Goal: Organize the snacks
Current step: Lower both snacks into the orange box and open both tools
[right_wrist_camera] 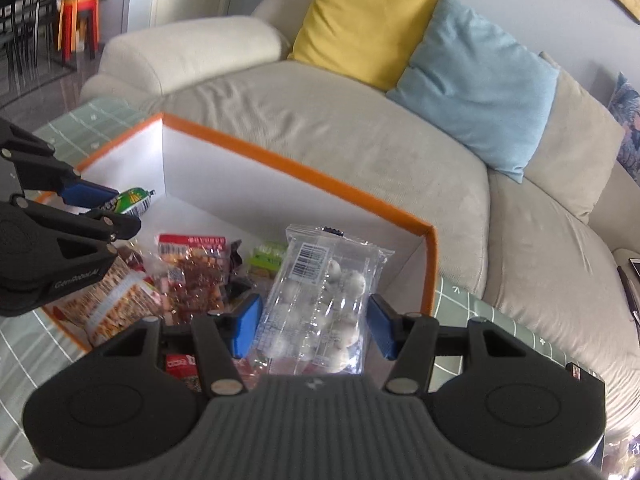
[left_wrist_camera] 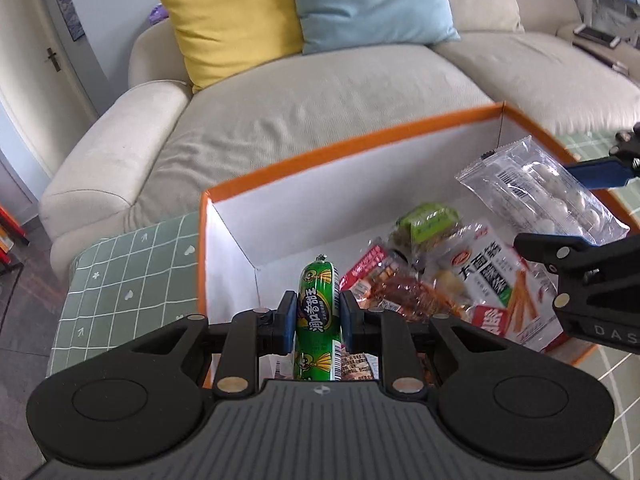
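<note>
While both tools hang above the orange-rimmed box (left_wrist_camera: 352,136), each carries a snack. The left gripper (left_wrist_camera: 318,316) has its jaws narrowed tight on a green sausage (left_wrist_camera: 319,300), over the box's left end. The right gripper (right_wrist_camera: 314,326) clamps a clear bag of white balls (right_wrist_camera: 320,304), over the box's right end. Other packets (left_wrist_camera: 492,280) lie inside the box.

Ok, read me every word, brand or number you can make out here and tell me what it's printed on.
"GenRobot.AI": side of the left gripper.
"DAS", cut off at the frame edge: body of the right gripper.
Green sausage: Chinese characters, not legible to me.
Cracker-stick bag: large Chinese characters, unread.
Clear bag: barcode, digits too small.
</note>
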Demonstrator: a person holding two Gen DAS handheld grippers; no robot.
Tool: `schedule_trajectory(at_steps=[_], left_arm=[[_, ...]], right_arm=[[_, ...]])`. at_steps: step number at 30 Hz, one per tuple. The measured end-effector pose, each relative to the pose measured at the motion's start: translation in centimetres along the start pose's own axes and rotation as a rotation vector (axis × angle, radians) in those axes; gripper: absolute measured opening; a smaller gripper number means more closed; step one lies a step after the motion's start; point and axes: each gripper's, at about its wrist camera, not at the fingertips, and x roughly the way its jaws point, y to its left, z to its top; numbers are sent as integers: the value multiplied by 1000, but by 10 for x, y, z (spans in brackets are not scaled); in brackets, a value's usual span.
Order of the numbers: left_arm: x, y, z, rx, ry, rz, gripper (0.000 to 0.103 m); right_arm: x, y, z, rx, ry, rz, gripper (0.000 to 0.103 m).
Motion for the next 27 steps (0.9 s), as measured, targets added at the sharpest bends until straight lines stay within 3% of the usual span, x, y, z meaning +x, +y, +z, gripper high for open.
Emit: schedule_trajectory(at_steps=[10,16,21,27], left_arm=[[18,-14,1,99,52,37,24],[24,-14,7,124,89,61,25],[18,-12,8,141,50,96,33],[2,-13,15,183,17,132,56]], right_arm=[[33,13,-7,-42,119,24,56],[43,11,-6,11,174,50,57],[41,8,-8,18,184,37,59],[27,9,-2,-18,153,-14,67]])
